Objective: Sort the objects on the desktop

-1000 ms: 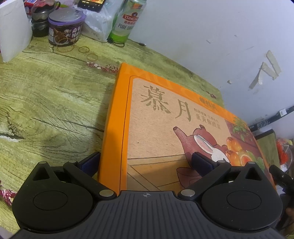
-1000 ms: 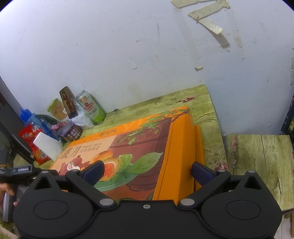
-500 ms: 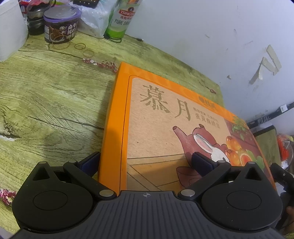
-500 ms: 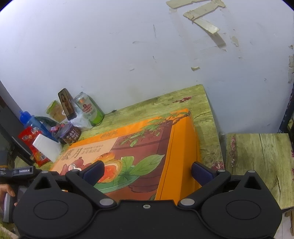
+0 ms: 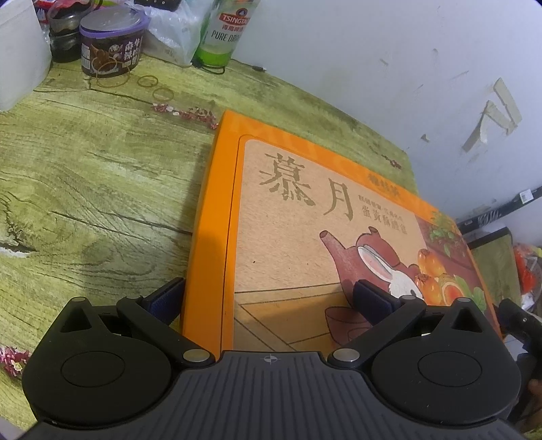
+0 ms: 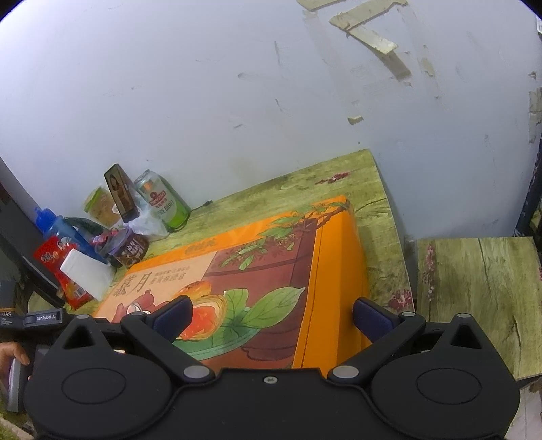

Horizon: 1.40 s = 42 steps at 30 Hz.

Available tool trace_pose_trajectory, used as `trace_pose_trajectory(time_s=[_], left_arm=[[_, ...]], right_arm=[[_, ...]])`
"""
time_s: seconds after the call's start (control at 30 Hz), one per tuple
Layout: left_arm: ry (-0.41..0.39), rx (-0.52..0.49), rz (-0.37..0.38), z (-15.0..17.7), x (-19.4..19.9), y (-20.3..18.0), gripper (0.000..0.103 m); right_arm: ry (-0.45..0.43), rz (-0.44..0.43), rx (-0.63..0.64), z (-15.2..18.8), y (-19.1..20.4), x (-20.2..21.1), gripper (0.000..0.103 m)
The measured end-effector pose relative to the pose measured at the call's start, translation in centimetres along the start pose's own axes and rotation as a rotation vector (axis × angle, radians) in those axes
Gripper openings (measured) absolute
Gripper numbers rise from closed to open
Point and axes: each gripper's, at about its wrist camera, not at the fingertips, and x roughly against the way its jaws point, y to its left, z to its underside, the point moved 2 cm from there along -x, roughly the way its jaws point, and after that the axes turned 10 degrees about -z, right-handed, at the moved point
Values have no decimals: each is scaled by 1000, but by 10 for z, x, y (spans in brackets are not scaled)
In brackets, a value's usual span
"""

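A large flat orange gift box with a teapot and rabbit picture lies on the green wood-grain table. My left gripper is open and straddles the box's near left corner. One finger is outside the orange side and the other is over the lid. At the opposite end, my right gripper is open and straddles the box. Its left finger is over the leaf picture and its right finger is beside the orange side wall.
Along the back wall stand a green beer can, a purple-lidded jar, a white box and rubber bands. A propped phone, a blue bottle and a red packet crowd that corner. A second table adjoins on the right.
Both views shifted only slightly. In the right wrist view the orange strip beside the box's right side has narrowed. Both grippers stay open around the box.
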Motion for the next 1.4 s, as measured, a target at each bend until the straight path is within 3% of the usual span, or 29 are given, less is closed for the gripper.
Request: trace_pose_trajectory(time_s=[1.0, 1.07, 1.13, 1.3, 1.4], left_arm=[[32, -25, -20, 5, -10, -2, 103], [41, -45, -5, 6, -11, -6, 103], [50, -91, 21, 9, -13, -16, 103], [55, -239, 30, 21, -15, -43, 103], [59, -226, 32, 24, -15, -39, 103]], right_arm=[[24, 10, -25, 8, -6, -7, 102], [29, -6, -31, 9, -6, -8, 100], [41, -45, -45, 11, -4, -11, 92], [82, -76, 22, 20, 19, -23, 92], [81, -93, 27, 21, 25, -21, 92]])
